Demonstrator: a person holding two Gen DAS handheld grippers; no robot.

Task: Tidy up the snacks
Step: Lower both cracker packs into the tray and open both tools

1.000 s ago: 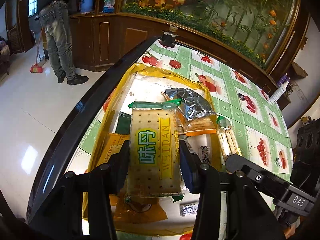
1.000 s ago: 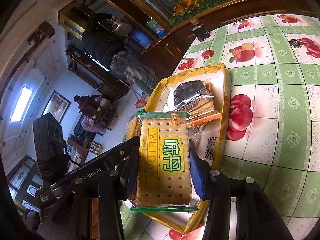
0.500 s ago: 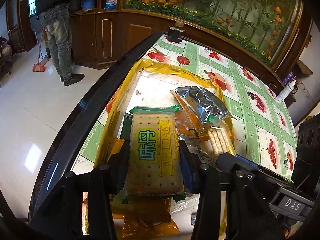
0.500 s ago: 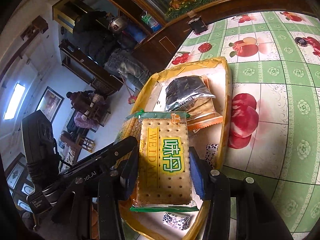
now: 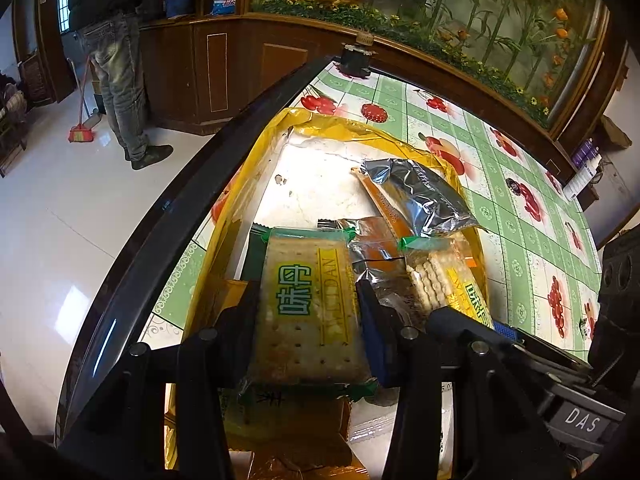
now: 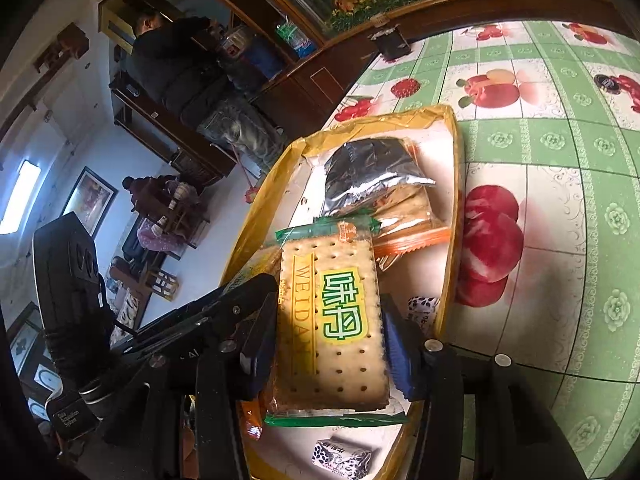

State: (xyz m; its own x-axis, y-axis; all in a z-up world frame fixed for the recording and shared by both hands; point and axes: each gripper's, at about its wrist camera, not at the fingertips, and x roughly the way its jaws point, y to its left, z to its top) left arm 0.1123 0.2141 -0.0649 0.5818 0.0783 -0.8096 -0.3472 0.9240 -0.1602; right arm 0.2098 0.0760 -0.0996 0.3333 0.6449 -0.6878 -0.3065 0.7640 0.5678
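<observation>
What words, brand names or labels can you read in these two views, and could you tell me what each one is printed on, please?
"WEIDAN" and "味丹": the green-ended clear cracker packet held in the left gripper.
"WEIDAN", "味丹": the matching cracker packet in the right gripper.
"DAS": grey tag on the right gripper's body.
Small white label on the left gripper's body: too blurred.
Black-and-white candy wrapper: unreadable.

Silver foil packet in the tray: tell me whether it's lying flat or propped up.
Propped: the silver foil packet leans on the orange-wrapped crackers inside the yellow tray.
</observation>
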